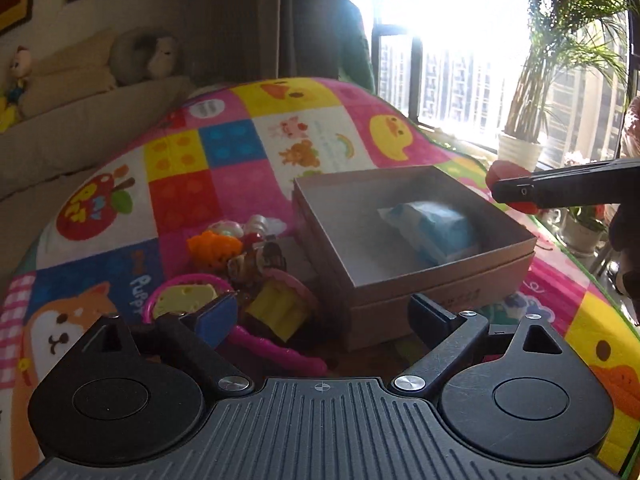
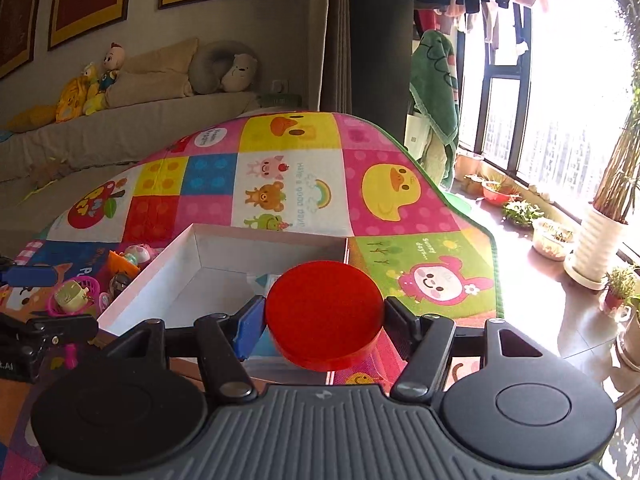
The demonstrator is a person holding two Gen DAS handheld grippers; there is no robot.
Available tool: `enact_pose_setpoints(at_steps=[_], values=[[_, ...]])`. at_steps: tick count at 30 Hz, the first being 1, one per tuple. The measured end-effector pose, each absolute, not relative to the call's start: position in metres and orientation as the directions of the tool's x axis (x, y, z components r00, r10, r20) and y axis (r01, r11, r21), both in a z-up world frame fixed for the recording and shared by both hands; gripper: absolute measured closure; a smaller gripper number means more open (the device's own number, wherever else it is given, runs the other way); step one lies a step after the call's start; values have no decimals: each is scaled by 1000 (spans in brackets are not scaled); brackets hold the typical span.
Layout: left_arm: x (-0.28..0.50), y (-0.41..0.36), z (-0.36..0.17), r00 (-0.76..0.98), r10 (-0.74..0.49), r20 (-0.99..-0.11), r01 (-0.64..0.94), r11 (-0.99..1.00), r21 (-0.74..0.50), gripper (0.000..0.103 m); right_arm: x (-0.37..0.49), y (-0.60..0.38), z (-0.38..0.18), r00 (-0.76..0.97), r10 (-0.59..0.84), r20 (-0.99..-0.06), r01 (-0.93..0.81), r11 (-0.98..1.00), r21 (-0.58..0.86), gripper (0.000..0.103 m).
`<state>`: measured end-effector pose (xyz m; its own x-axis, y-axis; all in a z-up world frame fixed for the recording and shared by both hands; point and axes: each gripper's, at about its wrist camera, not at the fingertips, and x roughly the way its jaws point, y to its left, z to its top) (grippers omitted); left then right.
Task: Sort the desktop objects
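Beside the cardboard box (image 1: 420, 268), toy pile (image 1: 244, 272), left gripper (image 1: 324, 316) spread empty, right gripper (image 2: 324, 316) clamping red disc (image 2: 324, 312).

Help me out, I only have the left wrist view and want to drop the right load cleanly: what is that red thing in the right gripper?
Observer: A flat round red disc, clamped edge to edge in the right gripper.
Operator: Is it over the box yet?
Observer: It hangs above the box's near right corner, partly over the mat.
Operator: Anything already inside the box?
Observer: Your view shows the blue-white packet; on the right view the disc covers most of it.
Operator: Where is my left gripper from there?
Observer: At the left edge, its blue pad beside the toy pile, nothing held.
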<state>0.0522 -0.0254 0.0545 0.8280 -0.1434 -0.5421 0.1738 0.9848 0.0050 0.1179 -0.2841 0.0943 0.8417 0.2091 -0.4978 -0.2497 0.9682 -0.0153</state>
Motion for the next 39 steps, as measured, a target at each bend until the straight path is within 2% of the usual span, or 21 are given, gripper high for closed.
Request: enact_pose_setpoints(at_steps=[8, 12, 17, 20, 27, 31, 39], values=[[31, 1, 29, 798, -61, -600, 93, 995, 22, 3, 140, -224, 84, 785, 300, -542, -364, 932, -10, 36], [27, 21, 24, 807, 26, -589, 0, 999, 44, 3, 127, -202, 82, 798, 289, -529, -384, 920, -77, 32], [27, 49, 11, 779, 74, -623, -95, 995, 0, 2, 93, -160, 82, 786, 363, -501, -513, 835, -199, 33], [26, 56, 9, 775, 44, -631, -96, 994, -49, 2, 88, -129, 78, 741, 409, -533, -589, 777, -224, 41], [23, 58, 7, 790, 16, -613, -88, 992, -89, 1, 116, -67, 50, 691, 362, -626, -614, 751, -242, 43], [24, 66, 6, 787, -11, -617, -96, 986, -139, 1, 116, -55, 42, 670, 350, -655, -624, 743, -241, 61], [25, 64, 6, 787, -10, -617, -93, 987, -134, 0, 73, -101, 54, 635, 405, -657, -638, 755, -151, 61]])
